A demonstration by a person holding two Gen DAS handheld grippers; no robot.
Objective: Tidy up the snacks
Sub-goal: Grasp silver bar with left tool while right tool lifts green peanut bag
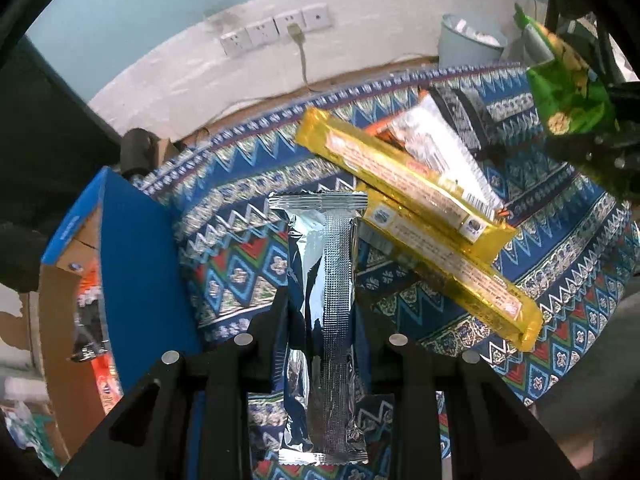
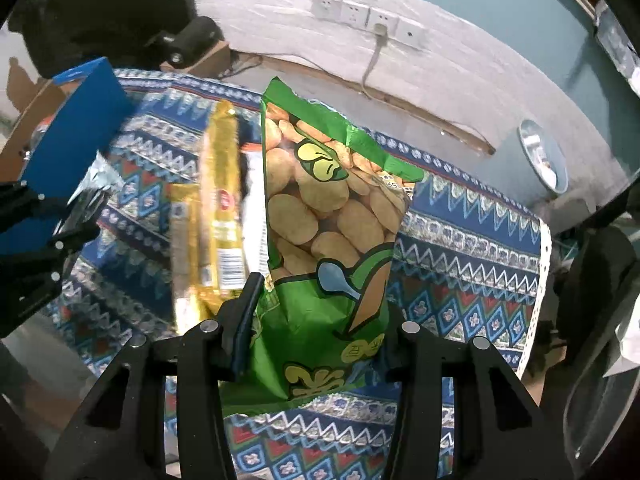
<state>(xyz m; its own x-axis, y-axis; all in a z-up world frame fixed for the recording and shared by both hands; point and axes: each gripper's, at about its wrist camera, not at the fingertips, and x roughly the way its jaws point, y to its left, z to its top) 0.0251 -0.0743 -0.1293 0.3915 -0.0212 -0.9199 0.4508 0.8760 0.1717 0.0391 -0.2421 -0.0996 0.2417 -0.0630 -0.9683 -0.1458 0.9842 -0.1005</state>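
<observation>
left gripper (image 1: 320,320): your fingers are clamped on the silver foil pack (image 1: 320,280), gripped mid-body with the long axis running along the fingers. It hangs clear of the desk, so it should drop end-first into a narrow opening.
right gripper (image 2: 316,320): fingers clamped on the lower part of the green snack bag (image 2: 328,220). The torn top points away from you, likely so the contents stay in.
blue box (image 1: 140,260): open carton just left of your left gripper. Orange and dark wrappers are already inside, so it reads as the sorting target.
gold bars (image 1: 400,184): two, crossed over each other on the patterned cloth (image 1: 560,280), with a white-and-silver wrapper (image 1: 432,140) lying against the upper one. Not yet sorted.
desk: the cloth covers it. The pile sits between your two grippers.
step: both hands loaded. My read is transport to the box, silver pack first since it's nearest.
risk: the green bag is wide and soft, so it may fold against the box rim.
</observation>
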